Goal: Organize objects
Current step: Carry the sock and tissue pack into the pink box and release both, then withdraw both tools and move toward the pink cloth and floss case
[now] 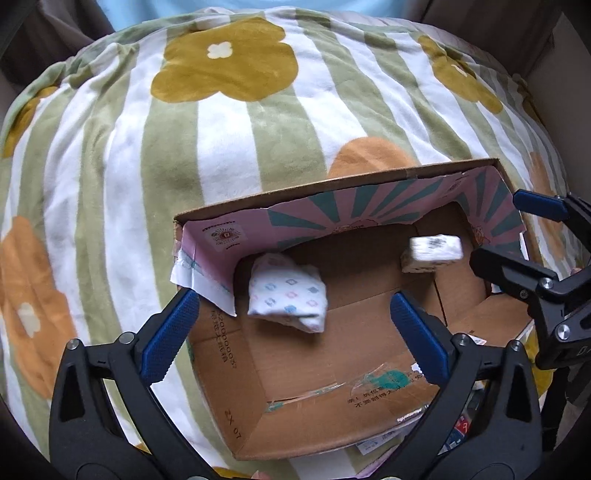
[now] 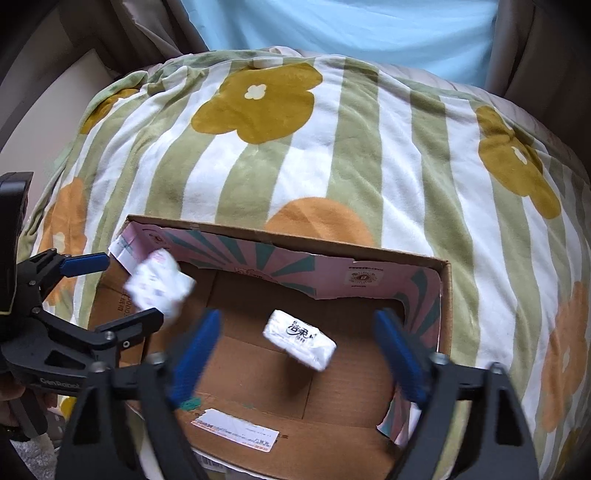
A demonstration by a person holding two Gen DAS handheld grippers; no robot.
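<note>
Left claw (image 1: 295, 332): fingers spread wide apart, nothing between them; it hangs over the open cardboard box (image 1: 229, 387), blue pads (image 1: 170, 336) either side of the box's middle.
Right claw (image 2: 299, 354): fingers also wide apart and empty, blurred in its own view; in the left wrist view it shows at 3 o'clock (image 1: 517, 236), over the box's right wall.
Patterned packet (image 1: 286, 293): white with small pastel shapes, tilted, just ahead of the left claw toward 12 o'clock, by the box's far wall. In the right wrist view it is blurred at 10 o'clock (image 2: 160, 286), near the left claw (image 2: 122, 291). Whether it touches the box floor, I cannot tell.
Printed packet (image 2: 299, 339): white tissue pack with black lettering, between the right claw's fingers in view but clear of both, lying tilted over the box floor. From the left wrist view it sits at 2 o'clock (image 1: 434, 253), blurred.
Box: flaps folded inward, showing a pink and teal sunburst print on the far side; bare brown floor; a white label (image 2: 232, 430) on the near flap at 6 o'clock.
Blanket (image 1: 147, 166): green and white stripes with mustard and orange flowers; the box rests on it.
Beyond: pale blue fabric (image 2: 351, 29) at 12 o'clock.
</note>
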